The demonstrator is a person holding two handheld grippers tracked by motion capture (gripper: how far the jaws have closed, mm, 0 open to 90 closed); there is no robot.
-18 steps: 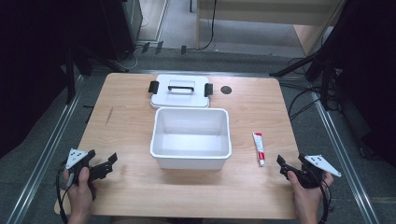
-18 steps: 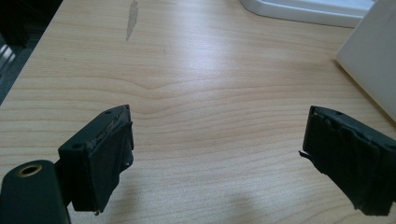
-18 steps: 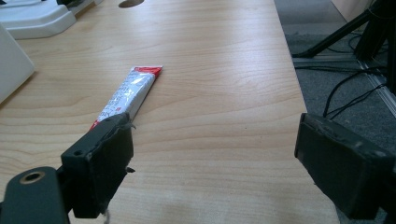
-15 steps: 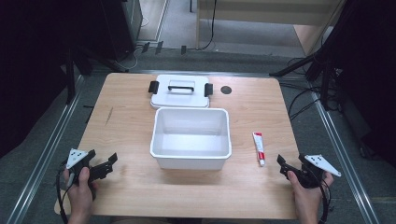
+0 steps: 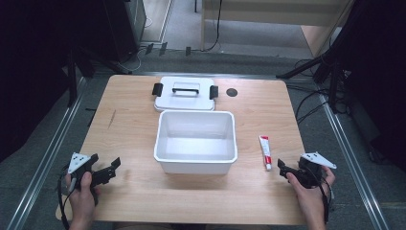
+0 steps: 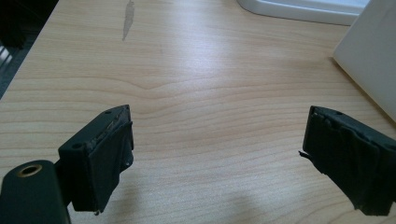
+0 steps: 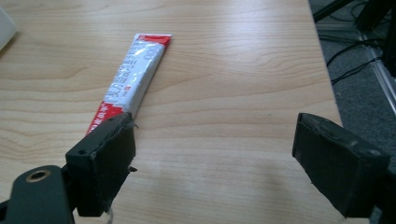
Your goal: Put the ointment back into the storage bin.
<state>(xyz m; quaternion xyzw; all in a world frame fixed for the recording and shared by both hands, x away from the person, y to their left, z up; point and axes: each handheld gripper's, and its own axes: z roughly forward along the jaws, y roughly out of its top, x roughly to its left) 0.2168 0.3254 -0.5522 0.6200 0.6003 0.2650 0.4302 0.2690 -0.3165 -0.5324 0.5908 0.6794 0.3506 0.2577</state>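
Nothing is seen moved vs. 0.6 s ago: both grippers are kept low at table [image 5: 134, 124] front corners. L gripper [image 5: 106, 170] is held open, empty; R gripper [image 5: 283, 170] is held open, empty, just beside tube [image 5: 265, 152]. Tub [image 5: 196, 141] is set mid-table, lid [image 5: 185, 94] behind it.

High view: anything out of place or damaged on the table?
Nothing spilled or broken. The lid lies off the open, empty bin, behind it. A dark streak marks the table left of the bin.
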